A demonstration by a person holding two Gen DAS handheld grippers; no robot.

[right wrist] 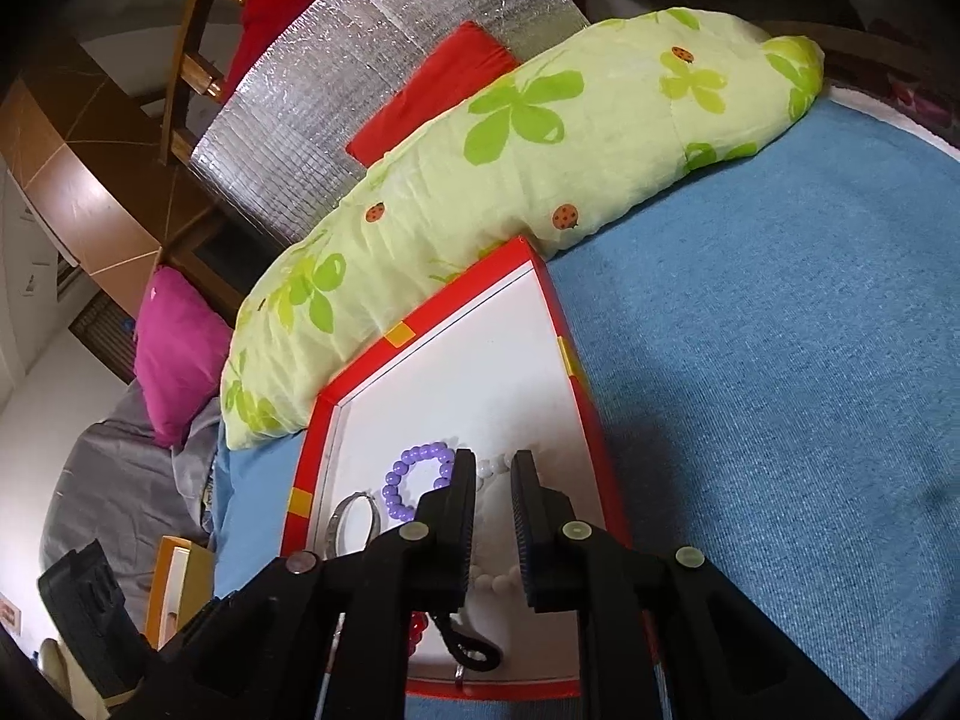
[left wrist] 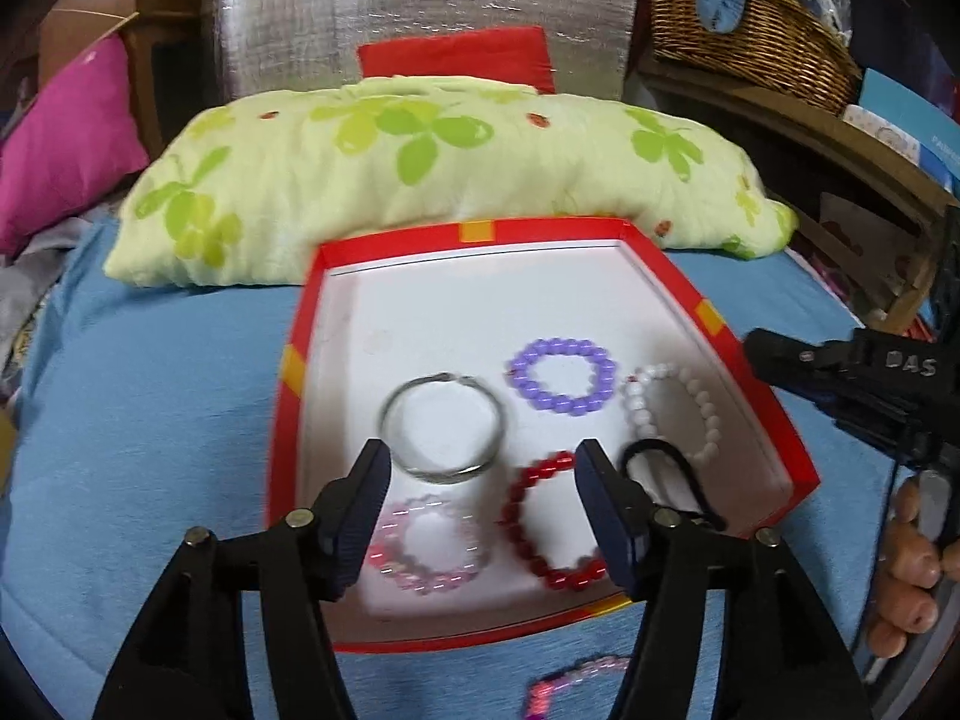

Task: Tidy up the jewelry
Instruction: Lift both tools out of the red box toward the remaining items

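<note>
A red-rimmed tray with a white floor lies on the blue bed cover. In it are a silver bangle, a purple bead bracelet, a white bead bracelet, a red bead bracelet, a clear pink bracelet and a black hair tie. My left gripper hangs open over the bangle and the red bracelet, gripping nothing. My right gripper shows a narrow gap above the white bracelet, with nothing pinched. It also shows over the tray's right rim.
A pink-purple bracelet lies on the blue cover in front of the tray. A green flowered pillow touches the tray's far rim. A magenta cushion is at left, a wicker basket at back right. A person's fingers are at right.
</note>
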